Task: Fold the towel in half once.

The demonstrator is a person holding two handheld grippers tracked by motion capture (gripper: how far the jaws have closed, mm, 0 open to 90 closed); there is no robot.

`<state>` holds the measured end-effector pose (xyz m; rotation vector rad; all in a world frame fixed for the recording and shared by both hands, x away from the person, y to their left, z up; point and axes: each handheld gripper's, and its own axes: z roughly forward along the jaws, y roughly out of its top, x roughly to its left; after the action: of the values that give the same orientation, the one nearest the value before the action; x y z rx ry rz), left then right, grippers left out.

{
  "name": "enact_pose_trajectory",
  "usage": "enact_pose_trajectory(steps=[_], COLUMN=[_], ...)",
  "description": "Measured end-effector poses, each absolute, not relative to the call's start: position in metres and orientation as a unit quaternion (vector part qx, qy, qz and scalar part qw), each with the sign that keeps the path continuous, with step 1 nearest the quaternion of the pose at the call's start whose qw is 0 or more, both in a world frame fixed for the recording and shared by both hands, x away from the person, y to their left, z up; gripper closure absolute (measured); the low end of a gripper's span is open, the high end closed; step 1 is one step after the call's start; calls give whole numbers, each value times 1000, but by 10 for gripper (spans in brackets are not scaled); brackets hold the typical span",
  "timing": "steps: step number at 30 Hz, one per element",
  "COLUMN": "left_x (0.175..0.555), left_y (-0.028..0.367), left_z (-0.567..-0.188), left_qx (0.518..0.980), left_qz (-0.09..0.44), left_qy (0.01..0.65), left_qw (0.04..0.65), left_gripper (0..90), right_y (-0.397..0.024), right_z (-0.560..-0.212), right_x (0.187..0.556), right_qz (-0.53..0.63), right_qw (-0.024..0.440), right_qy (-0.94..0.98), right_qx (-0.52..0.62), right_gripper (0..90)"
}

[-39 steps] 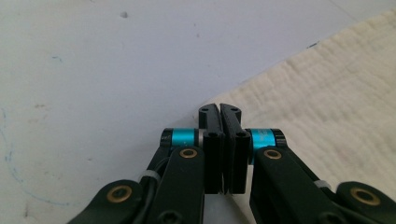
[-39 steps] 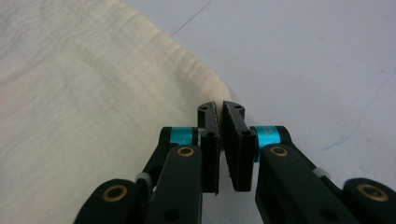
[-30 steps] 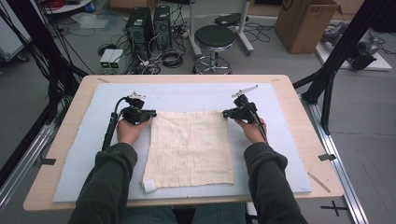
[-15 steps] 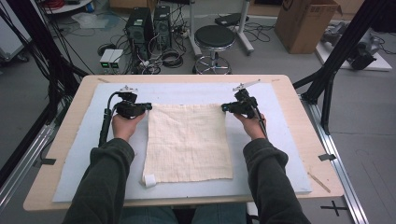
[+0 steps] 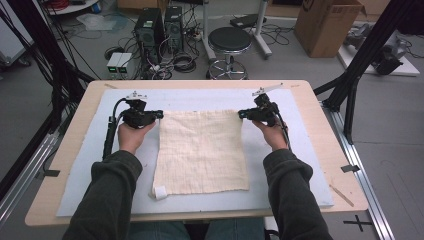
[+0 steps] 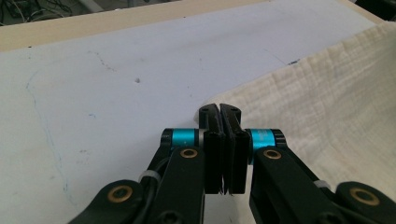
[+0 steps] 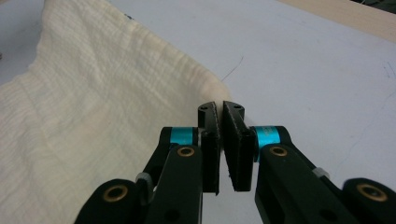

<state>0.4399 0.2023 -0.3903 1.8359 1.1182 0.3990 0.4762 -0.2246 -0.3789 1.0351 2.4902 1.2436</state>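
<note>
At frame centre, the cream square woven cloth lies on the pale blue mat; the left gripper and right gripper each have jaws clamped on a far corner.

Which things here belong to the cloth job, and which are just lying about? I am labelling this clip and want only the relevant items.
In the job:
- cream square gauze cloth, far corners pinched
- left tongs, shut on a corner
- right tongs, shut on the other
- pale blue table mat beneath

Lying about:
- black round stool
- brown cardboard box
- black computer towers
</note>
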Motion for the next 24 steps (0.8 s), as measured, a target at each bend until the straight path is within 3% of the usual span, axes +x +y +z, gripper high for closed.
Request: enact_pose_trajectory(steps=[24], left_x=[412], left_y=[208], left_z=[-390], left_qx=[750], left_qz=[144], left_qy=[431], left_qw=[480], left_gripper=[878], right_y=[-230], right_z=[-375], right_x=[454], right_qz=[462], right_qw=[38], right_qy=[825], right_qx=[323], right_gripper=[853])
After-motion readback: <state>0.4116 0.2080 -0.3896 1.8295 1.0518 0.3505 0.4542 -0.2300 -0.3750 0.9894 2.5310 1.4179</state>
